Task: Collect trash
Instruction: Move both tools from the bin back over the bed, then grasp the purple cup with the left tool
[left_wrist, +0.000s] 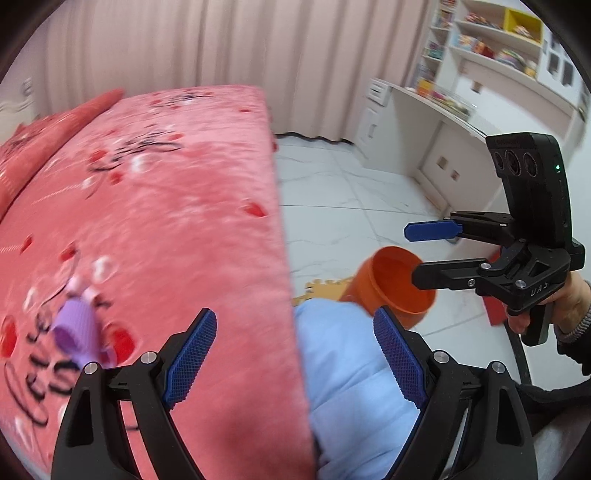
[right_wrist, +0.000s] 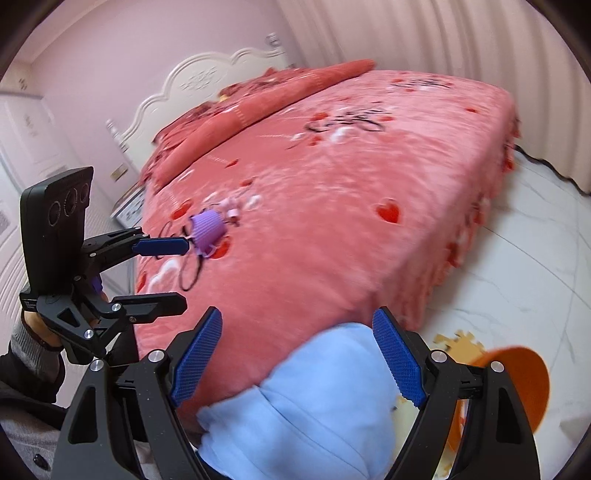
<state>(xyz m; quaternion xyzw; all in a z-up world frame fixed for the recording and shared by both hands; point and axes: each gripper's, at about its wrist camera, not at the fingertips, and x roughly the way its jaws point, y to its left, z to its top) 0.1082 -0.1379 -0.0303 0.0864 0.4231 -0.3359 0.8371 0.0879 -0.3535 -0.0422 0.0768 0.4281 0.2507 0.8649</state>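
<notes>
Both my claws, left claw (left_wrist: 295, 360) and right claw (right_wrist: 297, 360), gape wide and empty; that ribbed purple paper cup (left_wrist: 75, 330) on the bed (left_wrist: 184, 221) looks light and crushable, so I'd pinch its rim gently.

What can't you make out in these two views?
- Purple cup: left wrist view, motion blur; whether it holds anything is unclear.
- Orange bin: right wrist view, hidden behind the right gripper; inside unseen.
- Shelf items: left wrist view, too small and blurred.
- Bed: print lettering blurred.
</notes>
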